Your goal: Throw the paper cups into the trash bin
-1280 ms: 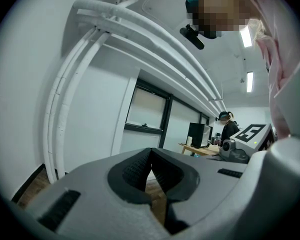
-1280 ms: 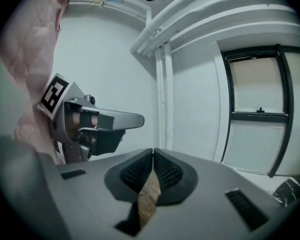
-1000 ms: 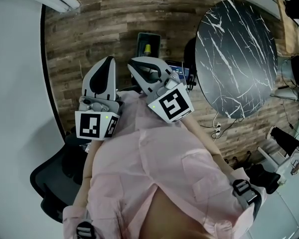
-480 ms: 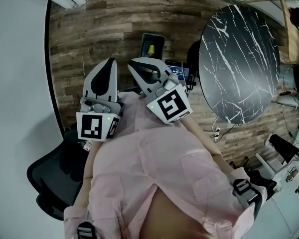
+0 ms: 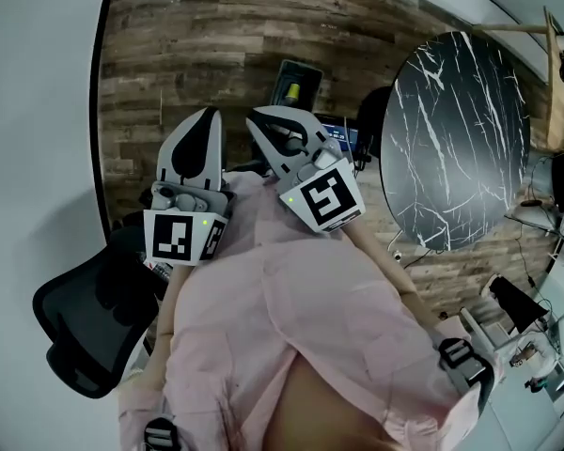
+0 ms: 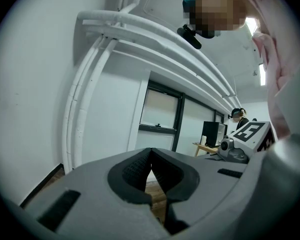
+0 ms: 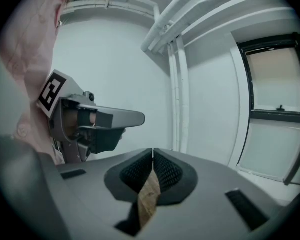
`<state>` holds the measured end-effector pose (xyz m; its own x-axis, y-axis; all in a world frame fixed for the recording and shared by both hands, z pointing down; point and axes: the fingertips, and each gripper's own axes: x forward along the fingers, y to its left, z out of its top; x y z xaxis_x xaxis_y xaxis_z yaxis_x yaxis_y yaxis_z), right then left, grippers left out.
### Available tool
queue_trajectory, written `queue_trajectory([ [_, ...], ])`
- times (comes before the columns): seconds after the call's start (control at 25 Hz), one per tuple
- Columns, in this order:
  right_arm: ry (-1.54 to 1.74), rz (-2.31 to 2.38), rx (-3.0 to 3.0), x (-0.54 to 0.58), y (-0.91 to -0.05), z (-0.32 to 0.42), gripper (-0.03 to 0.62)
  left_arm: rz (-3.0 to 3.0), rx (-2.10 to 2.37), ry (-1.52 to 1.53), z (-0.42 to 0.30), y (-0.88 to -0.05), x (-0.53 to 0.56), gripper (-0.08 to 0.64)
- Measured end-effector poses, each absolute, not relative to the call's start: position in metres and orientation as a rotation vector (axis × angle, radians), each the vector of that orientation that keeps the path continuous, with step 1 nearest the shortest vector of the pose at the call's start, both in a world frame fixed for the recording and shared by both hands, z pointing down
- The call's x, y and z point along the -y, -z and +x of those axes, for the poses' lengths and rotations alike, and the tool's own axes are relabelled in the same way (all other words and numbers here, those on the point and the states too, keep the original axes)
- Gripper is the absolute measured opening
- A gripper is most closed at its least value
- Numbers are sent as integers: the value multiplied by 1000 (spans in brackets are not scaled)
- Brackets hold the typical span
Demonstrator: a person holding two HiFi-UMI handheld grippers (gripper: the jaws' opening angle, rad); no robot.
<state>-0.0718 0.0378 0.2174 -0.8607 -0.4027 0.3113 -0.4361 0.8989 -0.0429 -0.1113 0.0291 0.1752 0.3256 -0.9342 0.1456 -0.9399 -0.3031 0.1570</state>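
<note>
No paper cup shows in any view. A dark rectangular bin [image 5: 297,84] with something yellow inside stands on the wooden floor, ahead of both grippers. The person holds my left gripper [image 5: 203,113] and right gripper [image 5: 254,116] close to the pink shirt, side by side and pointing away from the body. In the left gripper view the left gripper [image 6: 150,152] has its jaws together with nothing held. The right gripper [image 7: 153,152] is shut too; only a strip of floor shows below its tips. The left gripper [image 7: 139,118] also appears in the right gripper view.
A round black marble table [image 5: 456,139] stands to the right. A black office chair [image 5: 80,322] sits at the lower left beside a white wall [image 5: 38,111]. A small screen [image 5: 338,135] lies between bin and table. Cables and gear clutter the lower right.
Both grippers stay shut and in place against the shirt. The head view has swung a little: the table and bin drift right, and more of the chair shows.
</note>
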Motion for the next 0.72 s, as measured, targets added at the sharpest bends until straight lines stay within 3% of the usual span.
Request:
queue_trajectory([
  [0.72,-171,678,2751,-36,-218,-58,29,2415,1663,-40,-97,-175,-26,15],
])
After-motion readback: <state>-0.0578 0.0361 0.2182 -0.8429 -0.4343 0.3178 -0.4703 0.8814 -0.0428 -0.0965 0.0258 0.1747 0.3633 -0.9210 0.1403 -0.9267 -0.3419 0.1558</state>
